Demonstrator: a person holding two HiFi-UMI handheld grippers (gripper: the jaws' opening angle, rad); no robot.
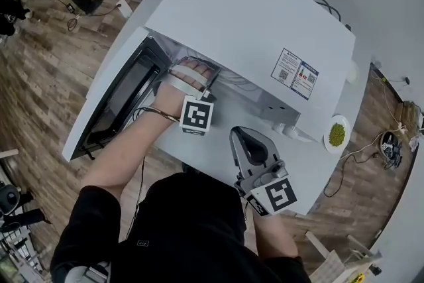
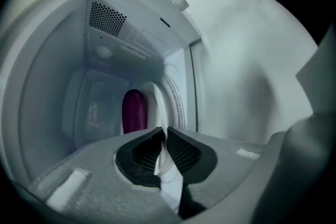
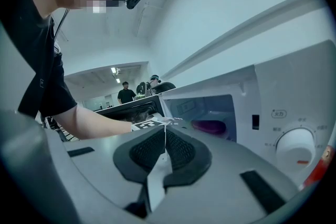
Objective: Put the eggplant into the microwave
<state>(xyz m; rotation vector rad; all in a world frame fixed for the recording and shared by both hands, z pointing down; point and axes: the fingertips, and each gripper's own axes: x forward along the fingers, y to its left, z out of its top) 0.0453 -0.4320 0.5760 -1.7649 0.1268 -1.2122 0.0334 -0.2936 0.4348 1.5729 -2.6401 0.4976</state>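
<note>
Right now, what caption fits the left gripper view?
Left gripper, shut and empty, faces into the open microwave, with the purple eggplant inside.

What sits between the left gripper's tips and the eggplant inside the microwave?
In the left gripper view, only the curved rim of a white plate lies between the shut left gripper and the eggplant; nothing else stands there.

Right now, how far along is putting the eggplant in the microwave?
Done: the eggplant lies inside the microwave. In hand: nothing; the left gripper is shut and empty at the opening, the right gripper shut and empty outside. Left: the door stands open, should it need closing.
</note>
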